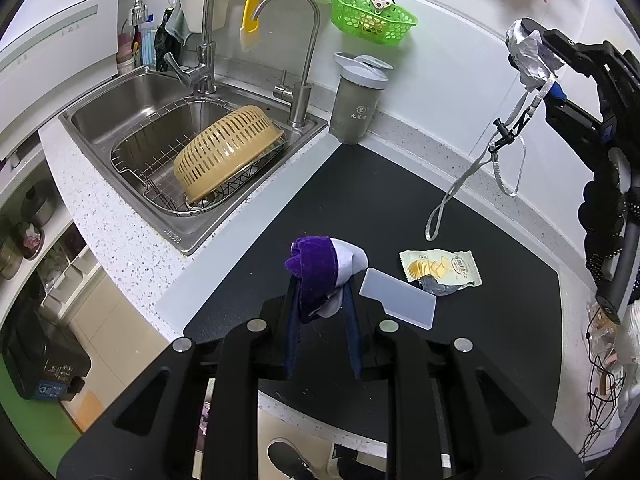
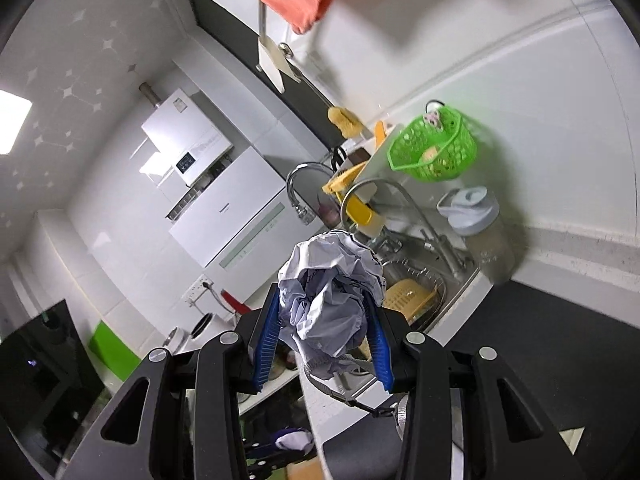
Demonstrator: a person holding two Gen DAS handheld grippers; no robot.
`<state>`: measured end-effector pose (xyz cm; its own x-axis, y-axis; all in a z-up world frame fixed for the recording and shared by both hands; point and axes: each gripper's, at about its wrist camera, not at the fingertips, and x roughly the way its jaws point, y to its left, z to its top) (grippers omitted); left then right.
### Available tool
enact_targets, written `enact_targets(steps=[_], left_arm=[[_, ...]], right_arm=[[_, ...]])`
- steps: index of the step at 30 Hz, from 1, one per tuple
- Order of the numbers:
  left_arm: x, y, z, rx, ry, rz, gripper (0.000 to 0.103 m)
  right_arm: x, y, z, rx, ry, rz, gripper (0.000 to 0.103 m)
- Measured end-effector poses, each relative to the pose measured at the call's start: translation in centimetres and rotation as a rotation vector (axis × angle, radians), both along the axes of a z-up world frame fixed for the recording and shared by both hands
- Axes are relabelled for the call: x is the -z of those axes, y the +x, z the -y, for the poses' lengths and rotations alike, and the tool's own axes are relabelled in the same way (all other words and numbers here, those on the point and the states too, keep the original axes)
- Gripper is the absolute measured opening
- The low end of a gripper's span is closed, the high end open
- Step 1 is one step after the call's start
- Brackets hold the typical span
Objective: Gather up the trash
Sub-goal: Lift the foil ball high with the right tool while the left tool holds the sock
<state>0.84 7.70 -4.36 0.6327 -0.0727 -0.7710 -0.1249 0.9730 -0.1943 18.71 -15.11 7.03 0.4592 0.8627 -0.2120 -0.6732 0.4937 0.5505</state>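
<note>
- The left gripper (image 1: 322, 280) pinches a purple-and-white sock (image 1: 324, 270) between its two dark blue fingers (image 1: 291, 332); the cloth bulges out above and ahead of the fingertips.
- The sock is deep purple and fuzzy on its left half and plain white on its right, bunched into a rounded lump, with a white fold hanging down between the fingers.
- Just to the right of the left fingers, a frosted white plastic card (image 1: 398, 298) lies flat on the black mat (image 1: 400, 184).
- Right of the card and touching its far corner, a pale snack wrapper (image 1: 440, 270) printed with yellow chips lies flat, its lower edge torn and showing grey foil.
- Farther ahead of the left fingers sits a steel sink (image 1: 168, 136) with a tan colander (image 1: 230, 152) tipped on its side in a wire rack.
- The right gripper (image 2: 326, 320) clamps a crumpled white-grey wad (image 2: 328, 292) between its bright blue fingers (image 2: 266, 336); the wad is creased, papery and ball-shaped, filling the gap and rising above the fingertips.
- A grey strap (image 1: 476, 172) with a black clip dangles beneath the wad, its lower loop reaching the mat.
- Beyond the right fingers, a green basket (image 2: 434, 148) hangs on the wall above a grey lidded cup (image 2: 478, 224).
</note>
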Motion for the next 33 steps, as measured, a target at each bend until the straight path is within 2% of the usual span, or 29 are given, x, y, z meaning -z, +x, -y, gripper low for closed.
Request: enact_targets(steps=[2,11,17,20,23,29,33], left_arm=[[0.0,-0.1,0.0,0.000,0.001,-0.001,0.020],[0.1,-0.1,-0.1,-0.004,0.000,-0.004,0.020],[0.1,0.0,-0.1,-0.003,0.002,-0.007,0.020],[0.0,0.2,0.0,-0.003,0.005,-0.009,0.020],[0.0,0.3,0.1,-0.003,0.006,-0.008,0.020],[0.0,0.4,0.1,-0.005,0.005,-0.009,0.020],[0.0,0.5,0.2,-0.008,0.003,-0.009,0.020]], right_arm=[[-0.1,-0.3,0.2,0.004,0.012,0.028,0.039],[-2.8,-3.8,1.1,-0.003,0.115,0.306,0.039],[-3.8,-5.8,1.2,0.072,0.082,0.482,0.039],[-4.2,-7.0,0.8,0.129,0.025,0.594,0.039],[-4.1,-7.7,0.5,0.170,-0.005,0.666,0.039],[-3.6,-8.2,-0.1,0.258,-0.096,0.770,0.039],[-3.0,-8.3,-0.5,0.298,-0.152,0.804,0.039]])
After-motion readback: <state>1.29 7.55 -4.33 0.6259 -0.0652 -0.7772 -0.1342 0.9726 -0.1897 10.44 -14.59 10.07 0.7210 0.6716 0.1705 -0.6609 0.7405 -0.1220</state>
